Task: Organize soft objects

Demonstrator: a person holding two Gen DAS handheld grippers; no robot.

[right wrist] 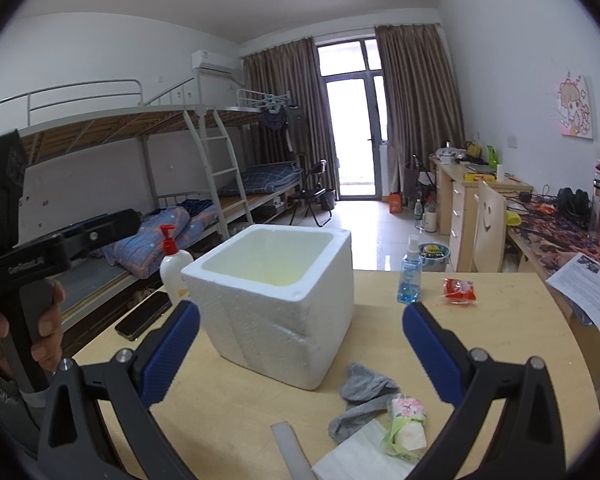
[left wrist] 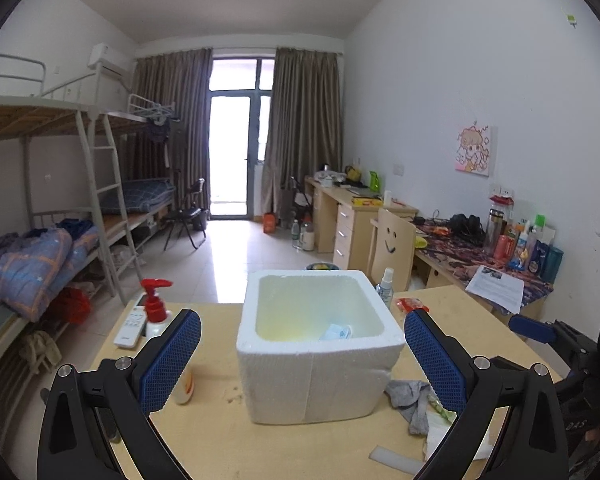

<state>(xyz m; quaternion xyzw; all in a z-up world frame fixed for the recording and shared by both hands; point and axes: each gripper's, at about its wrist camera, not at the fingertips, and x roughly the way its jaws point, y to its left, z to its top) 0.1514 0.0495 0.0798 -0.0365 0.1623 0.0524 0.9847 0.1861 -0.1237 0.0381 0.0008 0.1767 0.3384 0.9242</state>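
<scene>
A white foam box (left wrist: pixel 320 344) stands open on the wooden table (left wrist: pixel 220 440), with a small blue-and-white packet (left wrist: pixel 336 332) lying inside. My left gripper (left wrist: pixel 302 354) is open, its blue pads either side of the box with nothing held. In the right wrist view the foam box (right wrist: pixel 276 300) sits ahead left. A grey sock (right wrist: pixel 360 400) and a floral tissue pack (right wrist: pixel 406 420) lie near the front edge, with a white cloth (right wrist: pixel 360 456) below them. My right gripper (right wrist: pixel 300 350) is open and empty above the sock. The grey sock (left wrist: pixel 412 396) also shows right of the box.
A red-pump lotion bottle (right wrist: pixel 174 264), a phone (right wrist: pixel 144 314), a blue spray bottle (right wrist: pixel 410 276) and a red snack packet (right wrist: pixel 458 290) sit on the table. A remote (left wrist: pixel 132 326) lies at the left. A hand (right wrist: pixel 44 320) holds the left gripper. Bunk beds stand left, desks right.
</scene>
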